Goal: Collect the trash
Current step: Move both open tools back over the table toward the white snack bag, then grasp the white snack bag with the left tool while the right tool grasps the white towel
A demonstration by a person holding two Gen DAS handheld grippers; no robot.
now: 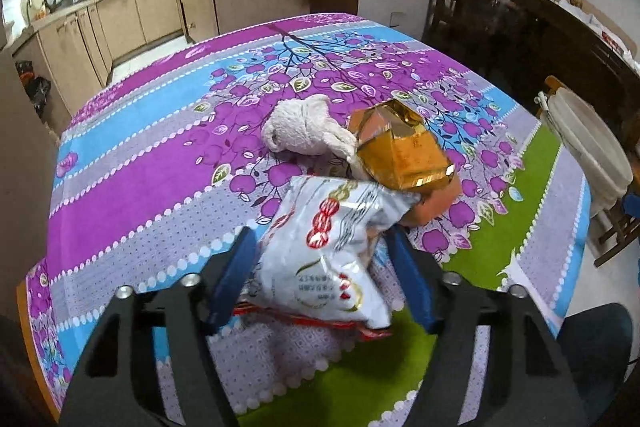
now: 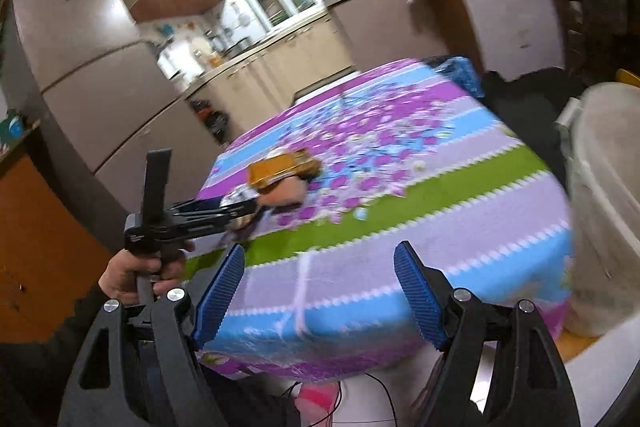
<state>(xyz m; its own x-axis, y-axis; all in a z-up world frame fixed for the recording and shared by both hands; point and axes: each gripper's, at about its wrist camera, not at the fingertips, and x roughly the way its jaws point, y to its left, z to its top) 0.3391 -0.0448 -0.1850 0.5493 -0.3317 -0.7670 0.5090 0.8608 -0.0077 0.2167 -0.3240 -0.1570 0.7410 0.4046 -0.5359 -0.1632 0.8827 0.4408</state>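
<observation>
A white snack bag (image 1: pixel 332 251) with red print lies on the flowered tablecloth (image 1: pixel 160 155), on top of a red wrapper (image 1: pixel 368 333). My left gripper (image 1: pixel 320 231) straddles the bag. The left pad meets the bag's edge and a narrow gap shows at the right pad, so the gripper is open. Just beyond lie a gold and orange box (image 1: pixel 400 151) and a cream cloth lump (image 1: pixel 304 127). The right wrist view shows the left gripper (image 2: pixel 240 211) at the bag (image 2: pixel 236 199), held by a hand (image 2: pixel 132 275). My right gripper (image 2: pixel 320 247) hangs open and empty over the near table edge.
A white lidded bin (image 1: pixel 588 143) stands off the table's right side, and it also shows in the right wrist view (image 2: pixel 608 207). A fridge (image 2: pixel 80 67) and kitchen cabinets (image 1: pixel 120 11) lie beyond the table. Dark wooden chairs (image 1: pixel 560 39) stand at the far right.
</observation>
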